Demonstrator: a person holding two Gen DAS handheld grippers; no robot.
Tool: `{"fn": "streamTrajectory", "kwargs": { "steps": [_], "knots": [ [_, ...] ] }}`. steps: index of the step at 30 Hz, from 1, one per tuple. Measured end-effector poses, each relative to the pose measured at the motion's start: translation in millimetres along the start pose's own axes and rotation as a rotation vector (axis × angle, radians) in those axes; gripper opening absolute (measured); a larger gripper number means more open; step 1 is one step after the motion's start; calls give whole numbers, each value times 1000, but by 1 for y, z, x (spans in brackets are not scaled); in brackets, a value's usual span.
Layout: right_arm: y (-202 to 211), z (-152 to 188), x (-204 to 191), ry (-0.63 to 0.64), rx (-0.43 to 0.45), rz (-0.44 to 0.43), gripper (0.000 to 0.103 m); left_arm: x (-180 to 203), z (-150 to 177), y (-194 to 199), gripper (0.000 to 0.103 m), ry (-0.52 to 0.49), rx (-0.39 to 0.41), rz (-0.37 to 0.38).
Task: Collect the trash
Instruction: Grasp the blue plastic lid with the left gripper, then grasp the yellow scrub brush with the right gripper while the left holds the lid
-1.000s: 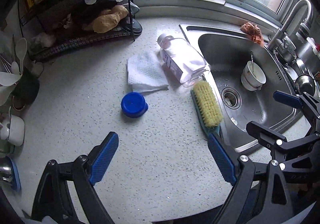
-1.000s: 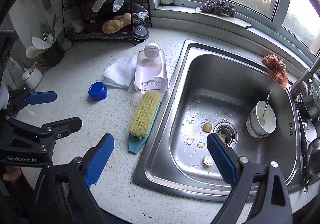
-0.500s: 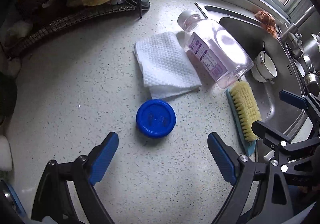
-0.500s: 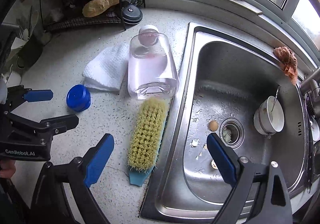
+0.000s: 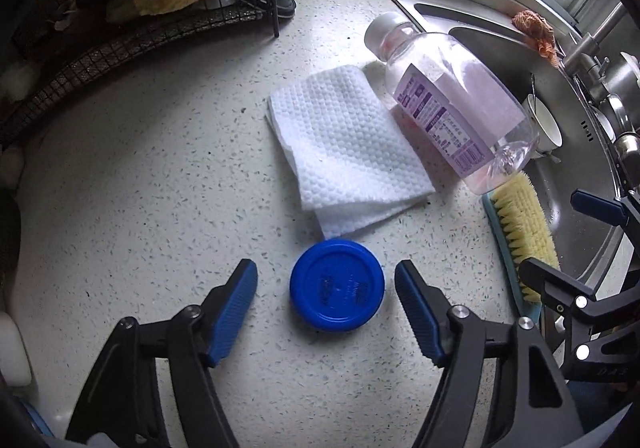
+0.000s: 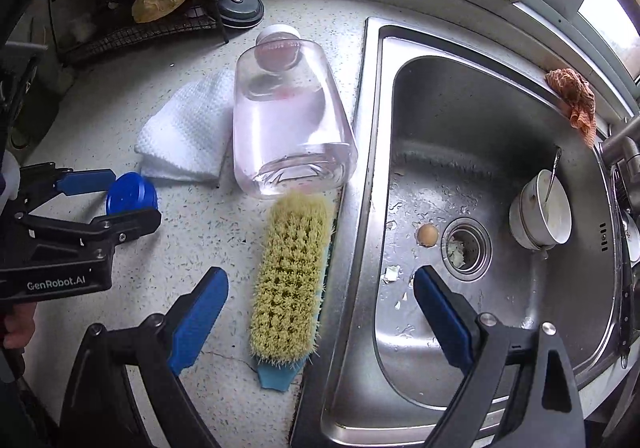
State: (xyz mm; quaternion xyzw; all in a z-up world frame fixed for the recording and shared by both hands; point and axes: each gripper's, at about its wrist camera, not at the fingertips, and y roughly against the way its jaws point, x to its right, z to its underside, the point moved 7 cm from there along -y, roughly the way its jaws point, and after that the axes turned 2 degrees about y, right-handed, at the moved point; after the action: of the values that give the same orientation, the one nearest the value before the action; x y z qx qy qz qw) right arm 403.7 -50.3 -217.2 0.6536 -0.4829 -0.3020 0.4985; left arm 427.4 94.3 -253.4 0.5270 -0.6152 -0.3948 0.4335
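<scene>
A round blue lid point(image 5: 337, 285) lies flat on the speckled counter between the blue fingers of my left gripper point(image 5: 326, 296). Its jaws are closing, and gaps show on both sides of the lid. From the right wrist view the lid point(image 6: 131, 192) sits between the same fingers at the left edge. A folded white paper towel point(image 5: 344, 149) lies just beyond it, beside a clear plastic bottle point(image 5: 446, 103) on its side. My right gripper point(image 6: 320, 312) hangs open over the sink's left rim, with a yellow scrub brush point(image 6: 290, 280) between its fingers. Eggshell bits point(image 6: 394, 272) lie in the sink.
The steel sink point(image 6: 372, 127) holds a stack of bowls with a spoon point(image 6: 540, 211) and a brown egg-like lump point(image 6: 427, 235) by the drain. A black wire rack point(image 5: 120, 35) stands at the back left. An orange rag point(image 6: 576, 99) lies on the sink's far rim.
Both grippers came down toward the counter. My left gripper moved over the blue lid and its fingers narrowed around it. The right gripper stayed wide open.
</scene>
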Motion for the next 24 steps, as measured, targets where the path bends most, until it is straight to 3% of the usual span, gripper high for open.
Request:
{"fn": "streamTrajectory", "kwargs": {
  "steps": [3, 9, 19, 21, 24],
  "knots": [
    [-1, 1, -1, 6, -4, 0, 94, 0, -2, 2, 43, -25, 11, -5],
    [0, 3, -4, -12, -19, -27, 94, 0, 8, 5, 43, -14, 20, -2],
    [-8, -1, -30, 28, -2, -68, 93, -23, 31, 20, 43, 99, 59, -4],
    [-15, -2, -35, 44, -14, -70, 83, -29, 36, 19, 43, 112, 48, -13],
    [-20, -3, -40, 74, -18, -32, 77, -35, 40, 21, 43, 121, 51, -18]
  ]
}}
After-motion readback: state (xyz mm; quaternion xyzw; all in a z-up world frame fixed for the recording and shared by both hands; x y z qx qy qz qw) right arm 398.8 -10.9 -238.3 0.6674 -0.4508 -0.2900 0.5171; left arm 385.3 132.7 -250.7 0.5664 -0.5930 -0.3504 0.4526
